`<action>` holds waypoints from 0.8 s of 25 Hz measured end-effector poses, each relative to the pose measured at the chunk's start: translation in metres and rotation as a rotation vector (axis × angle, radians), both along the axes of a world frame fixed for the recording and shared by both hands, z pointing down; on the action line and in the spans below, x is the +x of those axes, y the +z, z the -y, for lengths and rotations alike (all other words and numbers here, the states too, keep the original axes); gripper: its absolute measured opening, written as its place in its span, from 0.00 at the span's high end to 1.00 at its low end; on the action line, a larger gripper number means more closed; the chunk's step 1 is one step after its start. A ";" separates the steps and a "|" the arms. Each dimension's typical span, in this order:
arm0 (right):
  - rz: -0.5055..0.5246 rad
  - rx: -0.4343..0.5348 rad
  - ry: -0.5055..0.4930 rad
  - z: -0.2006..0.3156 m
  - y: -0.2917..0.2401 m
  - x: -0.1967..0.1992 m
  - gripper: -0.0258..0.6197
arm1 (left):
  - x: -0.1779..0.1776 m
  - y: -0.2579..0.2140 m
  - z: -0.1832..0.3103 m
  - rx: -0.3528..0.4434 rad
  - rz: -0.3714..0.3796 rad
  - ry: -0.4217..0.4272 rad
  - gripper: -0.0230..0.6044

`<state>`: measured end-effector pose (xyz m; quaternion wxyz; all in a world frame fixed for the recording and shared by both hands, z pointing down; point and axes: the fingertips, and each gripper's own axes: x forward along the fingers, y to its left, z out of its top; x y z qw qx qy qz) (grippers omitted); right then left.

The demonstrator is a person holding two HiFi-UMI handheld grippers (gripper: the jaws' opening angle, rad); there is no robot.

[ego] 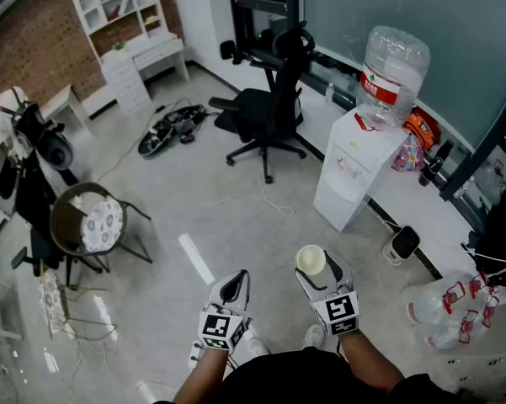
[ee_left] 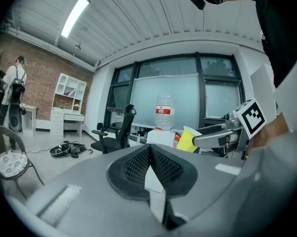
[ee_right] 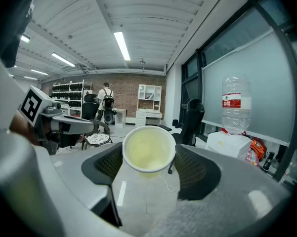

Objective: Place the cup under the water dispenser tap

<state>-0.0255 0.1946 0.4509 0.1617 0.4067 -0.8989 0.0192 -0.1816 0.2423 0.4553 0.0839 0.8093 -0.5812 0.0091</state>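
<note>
Left gripper (ego: 233,289) hangs empty, its jaws pressed together. Right gripper (ego: 322,274) pinches a pale yellow paper cup (ego: 311,259), mouth up and seemingly empty, well short of the water dispenser (ego: 354,162). A harder squeeze could buckle its thin wall; a looser one could drop it.

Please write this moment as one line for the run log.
right gripper: shut on yellow cup | left gripper: shut, empty | water dispenser: ahead across floor, cup not yet under tap
</note>
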 end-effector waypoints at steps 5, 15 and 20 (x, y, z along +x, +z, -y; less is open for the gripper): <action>0.001 -0.004 -0.003 0.002 0.002 0.002 0.45 | -0.003 0.001 0.001 -0.002 -0.003 -0.020 0.94; 0.040 0.022 0.012 -0.008 -0.006 -0.022 0.44 | -0.021 0.006 -0.010 -0.005 -0.006 0.009 0.94; 0.090 0.001 0.067 -0.016 -0.003 -0.032 0.44 | -0.037 0.014 -0.018 -0.018 -0.005 0.048 0.94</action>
